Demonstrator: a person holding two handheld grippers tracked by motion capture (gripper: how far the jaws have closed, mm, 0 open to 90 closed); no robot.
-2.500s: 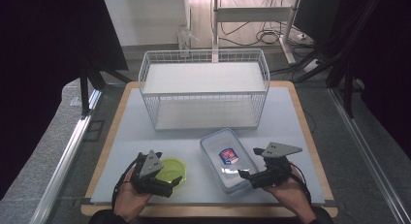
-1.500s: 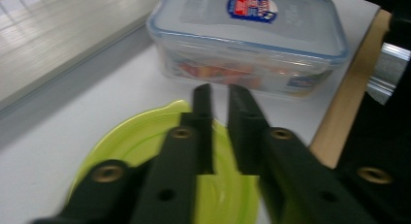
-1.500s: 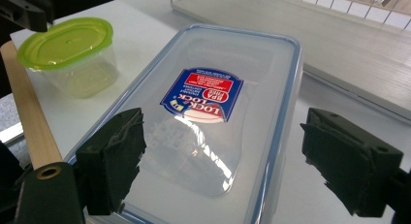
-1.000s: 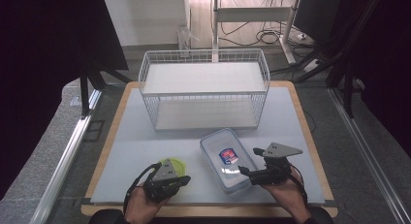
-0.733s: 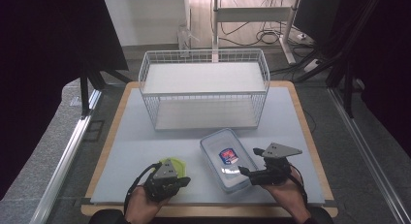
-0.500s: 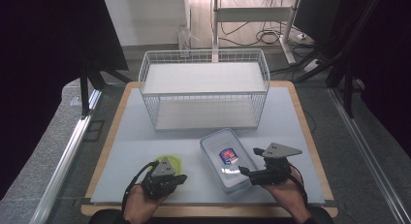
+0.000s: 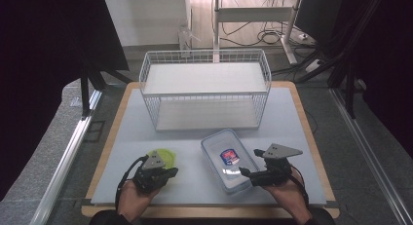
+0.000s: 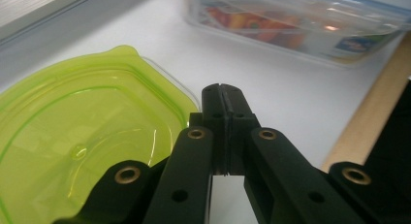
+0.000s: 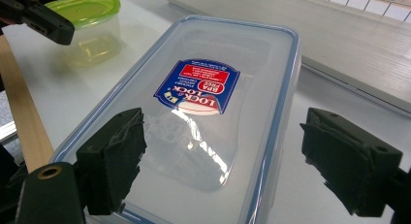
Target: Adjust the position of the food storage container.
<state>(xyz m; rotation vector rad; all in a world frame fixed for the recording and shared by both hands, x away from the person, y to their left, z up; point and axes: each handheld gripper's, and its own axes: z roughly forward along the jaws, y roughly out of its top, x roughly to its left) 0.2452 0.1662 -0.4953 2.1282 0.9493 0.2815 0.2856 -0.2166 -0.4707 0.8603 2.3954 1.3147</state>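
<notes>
Pale blue matting is covering the wooden table (image 7: 311,137), with a white wire rack (image 7: 204,88) standing at the far side and dark curtains closing in around it.

From the high view, I am holding my left gripper (image 7: 168,173) just at the near edge of the green-lidded tub (image 7: 164,158). Two and a half seconds back this gripper was lying right across the tub; since then I have been drawing it toward myself, so more of the green lid is showing beyond it. My right gripper (image 7: 242,171) has not been moving at all: it is sitting at the near end of the clear lidded box (image 7: 229,159), exactly as before.

Through the left gripper view, my jaws are pressing flat together with nothing between them, their tip lying beside the green rim (image 8: 72,136), and the clear box (image 8: 300,20) is showing beyond.

Through the right gripper view, my jaws are standing wide apart, straddling the near end of the box (image 9: 203,112) without touching its sides; the tub (image 9: 92,25) is sitting farther off with my other gripper's closed tip (image 9: 60,32) in front of it.

I am reading this as my left hand backing off the tub, empty, perhaps to re-aim. The right hand looks ready to close on the box.
</notes>
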